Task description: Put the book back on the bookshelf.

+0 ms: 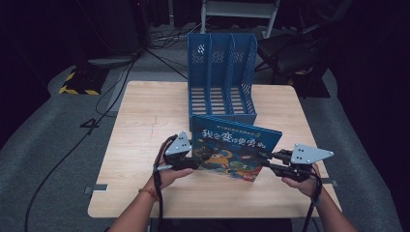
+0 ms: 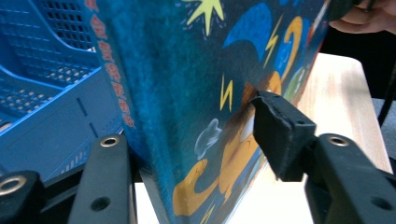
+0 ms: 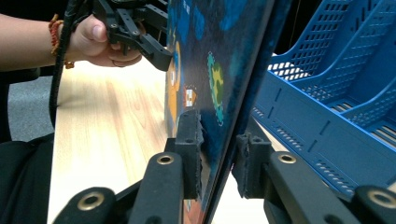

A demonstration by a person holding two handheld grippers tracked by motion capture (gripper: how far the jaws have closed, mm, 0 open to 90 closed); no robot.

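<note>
The picture book (image 1: 235, 147) stands on edge near the tabletop's middle, just before the blue file rack (image 1: 222, 79). The right gripper (image 3: 217, 161) clamps its edge, while the left gripper (image 2: 196, 140) straddles it with one pad clear. With a single grip the book may tip or swing against the rack; its bottom edge is hard to make out.

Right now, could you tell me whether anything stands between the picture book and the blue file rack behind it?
Nothing visible does. The picture book stands on edge on the table just in front of the blue file rack, whose slots look empty.
</note>
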